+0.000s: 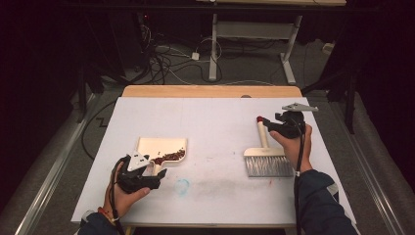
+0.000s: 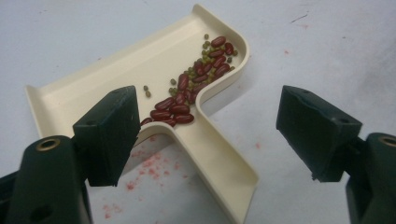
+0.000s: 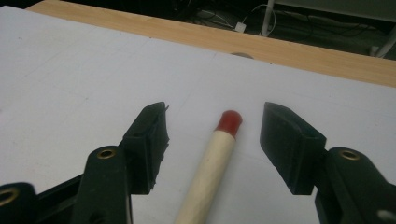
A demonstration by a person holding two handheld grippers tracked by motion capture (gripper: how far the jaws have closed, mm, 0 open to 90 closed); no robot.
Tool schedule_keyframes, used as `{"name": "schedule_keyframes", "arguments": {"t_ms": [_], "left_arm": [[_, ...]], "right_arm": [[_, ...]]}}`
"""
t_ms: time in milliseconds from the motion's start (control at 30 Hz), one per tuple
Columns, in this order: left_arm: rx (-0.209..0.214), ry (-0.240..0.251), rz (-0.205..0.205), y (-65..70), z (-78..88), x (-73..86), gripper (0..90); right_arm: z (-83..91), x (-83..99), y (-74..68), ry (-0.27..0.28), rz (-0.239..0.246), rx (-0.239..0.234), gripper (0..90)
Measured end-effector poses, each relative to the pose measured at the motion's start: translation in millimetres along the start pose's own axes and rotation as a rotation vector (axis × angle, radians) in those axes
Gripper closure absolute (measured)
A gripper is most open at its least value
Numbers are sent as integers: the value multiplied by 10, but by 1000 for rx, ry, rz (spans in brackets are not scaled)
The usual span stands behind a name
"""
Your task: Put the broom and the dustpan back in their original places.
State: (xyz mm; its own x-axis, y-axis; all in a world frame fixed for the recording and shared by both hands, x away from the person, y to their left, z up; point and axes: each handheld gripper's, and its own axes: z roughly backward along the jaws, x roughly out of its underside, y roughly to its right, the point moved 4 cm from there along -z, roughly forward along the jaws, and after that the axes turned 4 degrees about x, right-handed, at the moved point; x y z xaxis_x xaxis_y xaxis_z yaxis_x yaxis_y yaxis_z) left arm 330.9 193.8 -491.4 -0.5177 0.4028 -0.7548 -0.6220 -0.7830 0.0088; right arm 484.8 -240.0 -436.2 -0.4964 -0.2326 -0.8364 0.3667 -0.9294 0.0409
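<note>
Right of frame: right gripper jaws apart astride brush handle, no grip. Lower left: left gripper jaws wide over dustpan handle; beans heaped at pan's rear wall, prob. swept in.

Smooth plastic dustpan; wooden brush handle
</note>
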Motion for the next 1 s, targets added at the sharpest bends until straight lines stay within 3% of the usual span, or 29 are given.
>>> {"name": "schedule_keyframes", "arguments": {"t_ms": [133,300,400,500,600,733,1000], "left_arm": [[-28,-28,-36,-16,-3,52,217],[-28,-24,-21,-45,-11,48,217],[-15,-13,-31,-25,-12,36,217],[-7,-14,-43,-1,-17,30,215],[-1,-13,-53,17,-16,28,214],[5,-16,-53,25,-29,33,214],[13,-18,-59,38,-45,31,215]], "right_arm": [[33,-5,8,5,-2,16,373],[94,-15,-5,29,-35,25,270],[122,-40,-21,50,-19,23,246],[137,-56,-40,60,-9,22,163],[160,-75,-66,79,-4,9,160],[182,-96,-104,94,21,25,160],[254,-134,-203,122,43,-32,161]]}}
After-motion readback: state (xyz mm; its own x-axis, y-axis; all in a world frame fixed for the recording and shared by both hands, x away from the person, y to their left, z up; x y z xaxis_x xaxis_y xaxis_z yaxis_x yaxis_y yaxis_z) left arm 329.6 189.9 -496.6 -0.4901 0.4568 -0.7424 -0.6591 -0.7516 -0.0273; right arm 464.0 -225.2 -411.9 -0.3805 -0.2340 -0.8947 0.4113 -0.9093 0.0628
